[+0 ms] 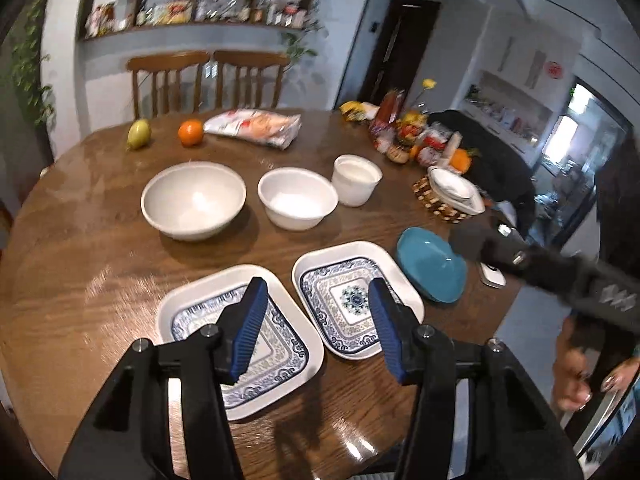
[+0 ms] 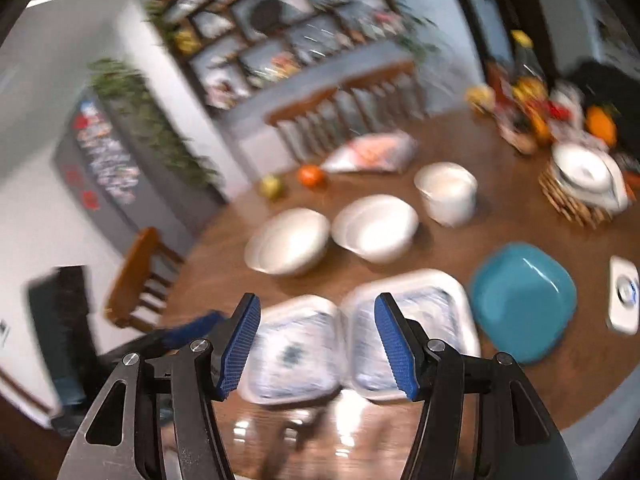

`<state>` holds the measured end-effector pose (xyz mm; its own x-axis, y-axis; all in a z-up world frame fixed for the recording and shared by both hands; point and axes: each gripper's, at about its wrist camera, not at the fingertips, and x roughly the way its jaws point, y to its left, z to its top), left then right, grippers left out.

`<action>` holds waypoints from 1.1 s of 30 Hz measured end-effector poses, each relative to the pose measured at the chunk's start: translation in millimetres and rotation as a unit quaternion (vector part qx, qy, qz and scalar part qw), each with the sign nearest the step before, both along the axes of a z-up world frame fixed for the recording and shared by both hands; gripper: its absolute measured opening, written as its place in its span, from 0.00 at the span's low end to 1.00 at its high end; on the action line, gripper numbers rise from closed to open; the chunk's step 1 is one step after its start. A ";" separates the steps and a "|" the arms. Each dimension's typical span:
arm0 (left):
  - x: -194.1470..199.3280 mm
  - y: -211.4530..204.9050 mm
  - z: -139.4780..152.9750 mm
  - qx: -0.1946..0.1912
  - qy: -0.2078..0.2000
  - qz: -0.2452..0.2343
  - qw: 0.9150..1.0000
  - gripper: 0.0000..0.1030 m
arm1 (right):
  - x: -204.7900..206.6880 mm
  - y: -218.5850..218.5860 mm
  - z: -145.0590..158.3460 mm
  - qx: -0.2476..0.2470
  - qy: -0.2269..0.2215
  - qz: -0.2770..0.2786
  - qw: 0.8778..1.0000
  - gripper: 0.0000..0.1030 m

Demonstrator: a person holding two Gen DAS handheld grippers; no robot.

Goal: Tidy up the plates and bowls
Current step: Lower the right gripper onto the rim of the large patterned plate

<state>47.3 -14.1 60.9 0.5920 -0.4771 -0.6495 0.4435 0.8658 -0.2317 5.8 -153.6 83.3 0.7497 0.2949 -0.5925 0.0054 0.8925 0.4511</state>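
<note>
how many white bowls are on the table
2: a large bowl left of a smaller bowl, both behind the patterned plates. More may hide in the clutter.

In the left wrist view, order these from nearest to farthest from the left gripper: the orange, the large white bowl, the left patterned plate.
1. Left patterned plate, under the left gripper.
2. Large white bowl, mid-table.
3. Orange, far edge.

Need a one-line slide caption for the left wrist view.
Open left gripper above two blue-patterned square plates, teal plate beside them, three white bowls behind on the wooden table.
</note>
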 end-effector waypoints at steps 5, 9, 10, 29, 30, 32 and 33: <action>19.6 -28.9 -27.2 0.024 0.037 0.021 0.999 0.49 | 5.3 -22.1 -43.5 -0.012 0.052 -0.024 0.998 0.59; 33.5 -44.8 -43.0 0.034 0.064 0.036 0.997 0.49 | 9.6 -37.4 -65.9 -0.010 0.074 -0.030 0.997 0.59; 35.7 -48.2 -47.1 0.041 0.069 0.041 0.996 0.49 | 10.3 -41.5 -69.3 -0.016 0.076 -0.040 0.996 0.59; 75.7 -74.5 -84.3 0.098 0.120 0.076 0.985 0.48 | 32.1 -55.1 -111.8 0.025 0.106 -0.022 0.994 0.59; 77.5 -74.7 -84.4 0.100 0.119 0.079 0.985 0.48 | 33.7 -55.8 -112.9 0.025 0.107 -0.024 0.994 0.59; 81.0 -75.0 -84.7 0.102 0.120 0.081 0.984 0.48 | 35.4 -56.2 -114.2 0.024 0.105 -0.028 0.994 0.59; 83.1 -75.1 -84.4 0.102 0.121 0.082 0.984 0.48 | 36.3 -56.2 -114.4 0.024 0.104 -0.028 0.994 0.59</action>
<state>130.4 -89.2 -23.6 0.4660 -0.2326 -0.8537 0.2466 0.9607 -0.1272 42.1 -209.8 -31.1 0.6278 0.2883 -0.7230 0.1515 0.8658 0.4768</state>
